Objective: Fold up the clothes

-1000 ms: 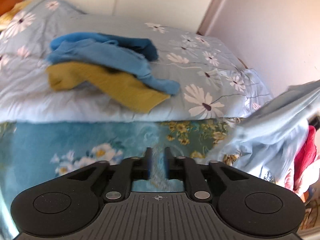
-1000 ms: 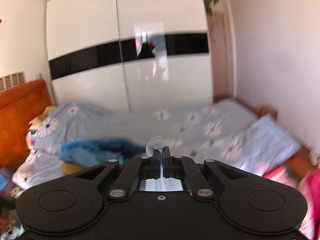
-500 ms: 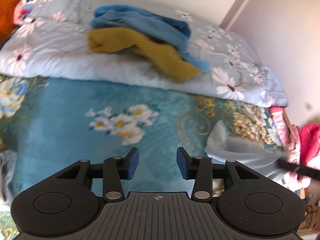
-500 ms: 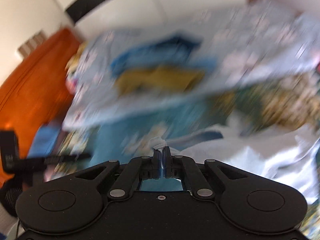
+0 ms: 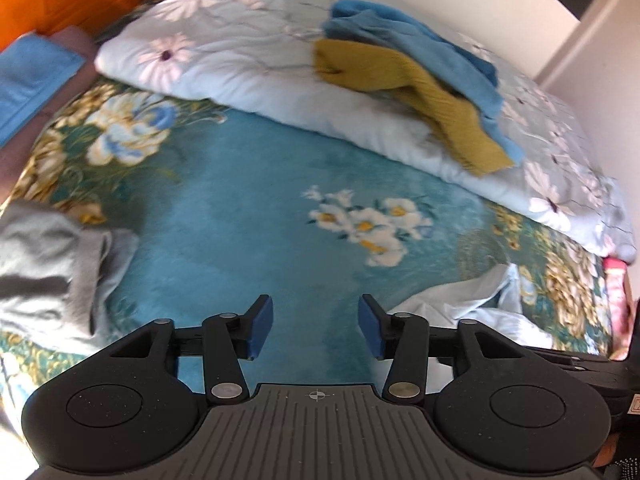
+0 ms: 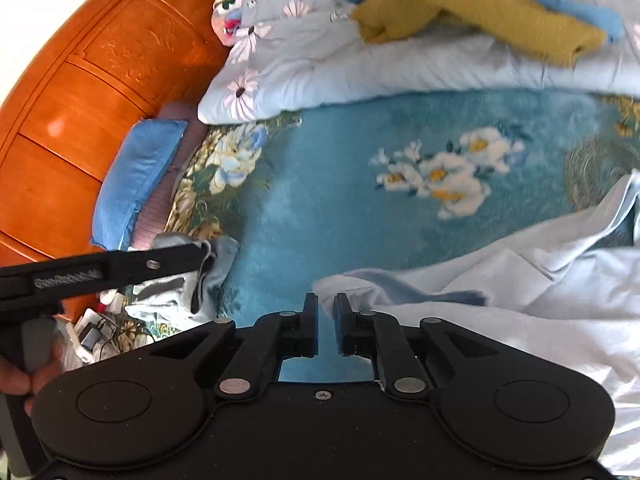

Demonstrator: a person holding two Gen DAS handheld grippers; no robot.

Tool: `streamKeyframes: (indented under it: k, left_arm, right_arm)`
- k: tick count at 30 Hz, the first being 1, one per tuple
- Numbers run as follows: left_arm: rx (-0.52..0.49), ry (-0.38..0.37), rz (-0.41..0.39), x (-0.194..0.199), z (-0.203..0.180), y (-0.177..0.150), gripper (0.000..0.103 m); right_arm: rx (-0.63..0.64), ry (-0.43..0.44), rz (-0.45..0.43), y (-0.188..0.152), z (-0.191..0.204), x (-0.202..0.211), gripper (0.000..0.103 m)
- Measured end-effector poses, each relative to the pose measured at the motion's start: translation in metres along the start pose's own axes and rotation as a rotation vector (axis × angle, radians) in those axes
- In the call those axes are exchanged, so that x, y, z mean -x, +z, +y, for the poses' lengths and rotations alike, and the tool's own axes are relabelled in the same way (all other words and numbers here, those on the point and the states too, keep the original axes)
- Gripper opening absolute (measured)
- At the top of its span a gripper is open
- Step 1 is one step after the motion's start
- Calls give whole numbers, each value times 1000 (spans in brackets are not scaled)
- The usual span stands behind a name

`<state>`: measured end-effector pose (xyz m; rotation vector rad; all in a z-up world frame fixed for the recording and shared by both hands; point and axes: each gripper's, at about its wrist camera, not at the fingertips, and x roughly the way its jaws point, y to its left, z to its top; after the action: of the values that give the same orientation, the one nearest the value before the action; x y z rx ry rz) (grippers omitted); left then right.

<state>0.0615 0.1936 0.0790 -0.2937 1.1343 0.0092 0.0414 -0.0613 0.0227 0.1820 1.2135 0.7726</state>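
My left gripper (image 5: 316, 328) hovers over the teal flowered blanket (image 5: 248, 208) with its jaws apart and opening, and nothing lies between them. A crumpled grey garment (image 5: 48, 264) lies to its left. The pale blue garment (image 6: 520, 280) is spread on the blanket at the right. Its near corner lies just ahead of my right gripper (image 6: 326, 320). That gripper's jaws are opening with a narrow gap, and the pads do not press on the cloth. In the right wrist view my left gripper (image 6: 202, 276) reaches in over the grey garment (image 6: 172, 300).
A folded daisy-print duvet (image 5: 248, 60) lies across the far side of the bed, with a blue garment (image 5: 420, 44) and a mustard knit (image 5: 420, 84) on it. An orange wooden headboard (image 6: 80, 100) and a blue pillow (image 6: 136, 176) stand at the left. A person's hand (image 6: 16, 376) holds the left gripper.
Both grippers swung down toward the blanket. The left jaws spread from nearly shut to wide apart. The right gripper brought the pale blue garment down onto the bed and its jaws parted.
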Motion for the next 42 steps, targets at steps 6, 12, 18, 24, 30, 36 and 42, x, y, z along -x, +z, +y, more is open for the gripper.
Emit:
streamKeyframes:
  k: [6,12,18,24,30,36,42]
  left_arm:
    - [64,-2,79,-23,0,-19,54]
    - [111,-17,202,-67,-11,-49,63]
    - [220,25,280,-111,-20,-70,78]
    - [325,21,309,-144,-28,-73,83]
    - [597,9,354,-182,-23,-70,84]
    - [822,32,380,-210,-13,-69,83]
    - [868,62,407,-228,-8,-66,80]
  right_arm:
    - [-39,0,-9,-8,-30,11,16]
    - [69,-206,48,-9,-85,19,37]
    - [131,-270,147,1,-126,-5,63]
    - [258,-293,199,9,-140,-36,85]
    - [423,-309,272,18,-147,-67,85]
    - [634,-242,301,29,-137,-92,85]
    - [760,-158,375,35,-122,-127,83]
